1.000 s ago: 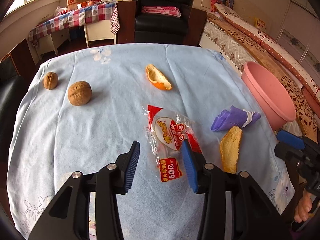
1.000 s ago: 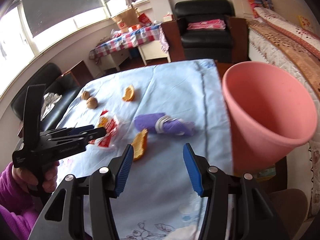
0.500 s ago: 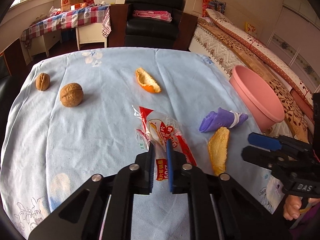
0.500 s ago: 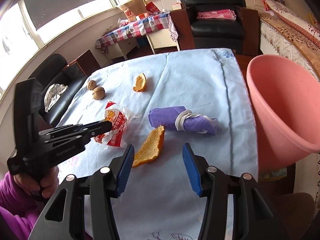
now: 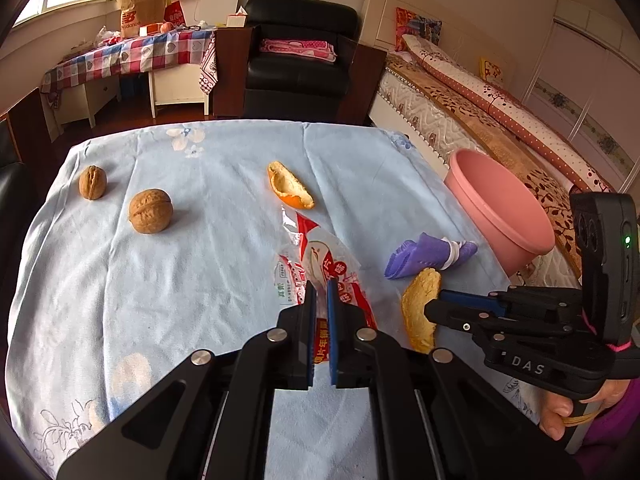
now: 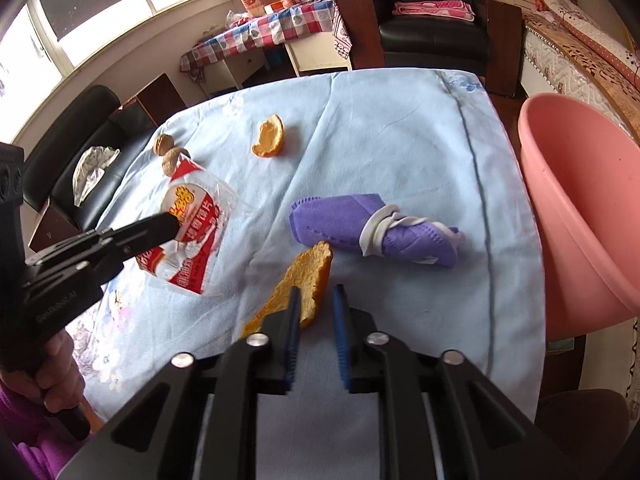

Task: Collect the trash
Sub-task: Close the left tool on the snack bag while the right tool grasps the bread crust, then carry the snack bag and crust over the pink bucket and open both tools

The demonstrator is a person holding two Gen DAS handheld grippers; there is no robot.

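Beside the empty pink basin (image 6: 580,216), left gripper (image 5: 321,288) pinches wrapper (image 5: 320,268), right gripper (image 6: 316,294) peel (image 6: 304,280).

Crinkled red-white wrapper (image 5: 320,264), two orange peels (image 5: 290,186) (image 6: 298,284), purple mask (image 6: 372,228).

Both of my grippers are black frames with silver screws and blue ribbed pads. My right gripper (image 5: 434,307) bears white "DAS" lettering and a pink cord. My sleeve (image 6: 24,436) is purple.
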